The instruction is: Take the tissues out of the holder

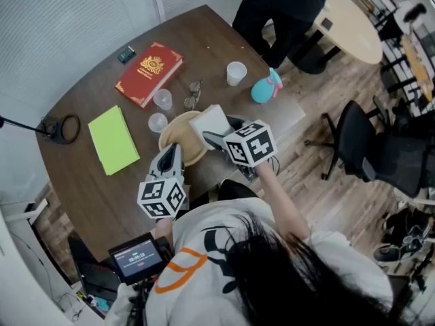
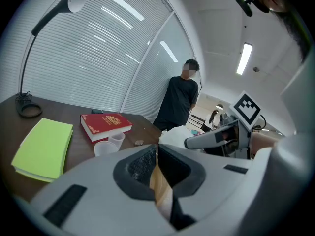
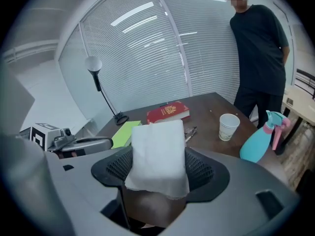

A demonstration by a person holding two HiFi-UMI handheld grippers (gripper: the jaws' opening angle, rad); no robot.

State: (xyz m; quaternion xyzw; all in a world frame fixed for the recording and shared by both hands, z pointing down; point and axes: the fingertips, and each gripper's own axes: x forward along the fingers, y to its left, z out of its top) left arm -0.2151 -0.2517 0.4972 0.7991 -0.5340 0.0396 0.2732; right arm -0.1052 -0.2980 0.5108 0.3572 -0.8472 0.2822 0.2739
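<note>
A round wooden holder (image 1: pixel 178 141) lies on the dark table near its front edge. My left gripper (image 1: pixel 174 149) is shut on the holder's rim; the thin wooden edge (image 2: pixel 160 183) shows between its jaws in the left gripper view. A folded stack of white tissues (image 1: pixel 211 121) stands over the holder's right side. My right gripper (image 1: pixel 212 138) is shut on the tissues (image 3: pixel 157 154), which fill the space between its jaws. The left gripper view shows the tissues (image 2: pixel 173 133) and the right gripper's fingers (image 2: pixel 211 137) just beyond the rim.
Behind the holder are two clear plastic cups (image 1: pixel 162 99), glasses (image 1: pixel 193 95), a red book (image 1: pixel 149 73) and a green notebook (image 1: pixel 113 139). A paper cup (image 1: pixel 236 73) and blue spray bottle (image 1: pixel 265 87) stand right. A person (image 1: pixel 285 5) stands beyond the table; an office chair (image 1: pixel 360 141) is right.
</note>
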